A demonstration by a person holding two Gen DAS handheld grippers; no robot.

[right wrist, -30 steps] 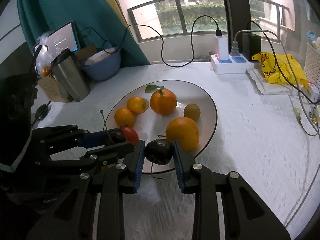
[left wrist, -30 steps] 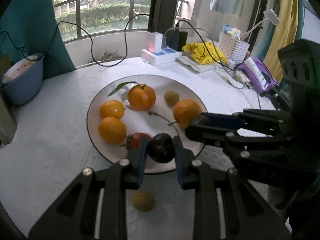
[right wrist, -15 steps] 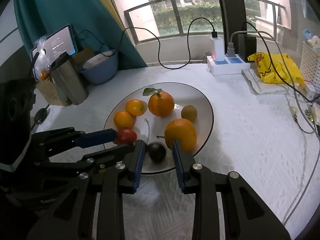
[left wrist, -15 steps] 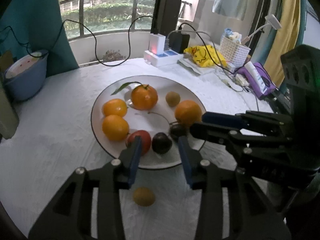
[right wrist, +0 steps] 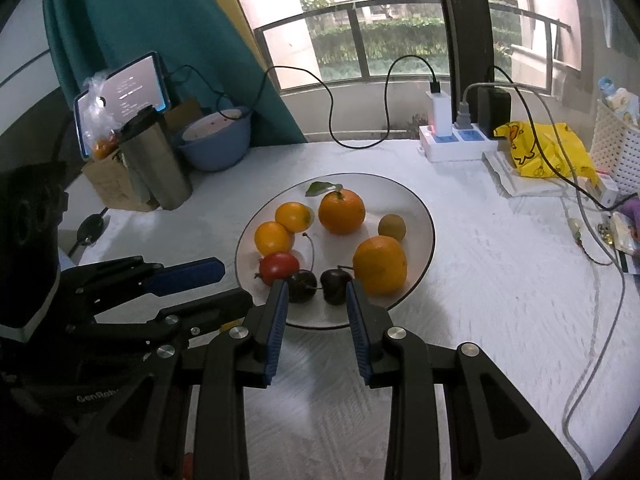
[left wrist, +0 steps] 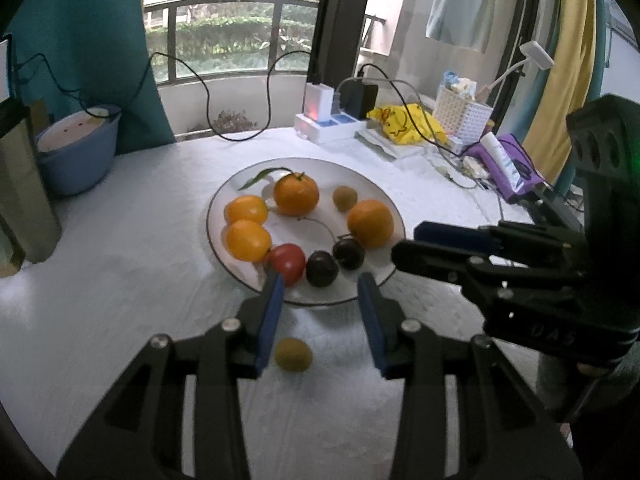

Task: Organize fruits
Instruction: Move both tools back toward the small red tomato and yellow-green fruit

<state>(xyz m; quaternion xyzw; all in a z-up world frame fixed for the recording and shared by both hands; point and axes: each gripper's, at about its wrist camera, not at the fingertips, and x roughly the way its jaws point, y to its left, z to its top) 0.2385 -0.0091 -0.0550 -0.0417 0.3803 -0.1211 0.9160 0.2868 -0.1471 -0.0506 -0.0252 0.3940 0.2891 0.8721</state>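
Observation:
A white plate point(left wrist: 372, 184) point(right wrist: 424, 216) holds several oranges point(left wrist: 296, 194) point(right wrist: 342, 211), a red tomato point(left wrist: 287, 263) point(right wrist: 279, 267), two dark cherries point(left wrist: 322, 268) point(left wrist: 349, 253) point(right wrist: 302, 281) point(right wrist: 336, 282) and a small brown-green fruit point(left wrist: 345, 198) point(right wrist: 392, 227). Another small brown-green fruit point(left wrist: 293, 355) lies on the cloth in front of the plate. My left gripper point(left wrist: 320, 280) is open and empty, just short of the plate's near rim. My right gripper point(right wrist: 316, 288) is open and empty at the near rim, behind the cherries.
A blue bowl point(left wrist: 76, 152) point(right wrist: 218, 142) and a steel cup point(right wrist: 156, 160) stand at the left. A power strip point(left wrist: 324, 130) point(right wrist: 456, 146) with cables, a yellow bag point(right wrist: 548, 148), a white basket point(left wrist: 462, 114) and clutter lie at the right.
Both grippers opened, each let go of a dark cherry onto the plate's near side, and both drew back from the plate.

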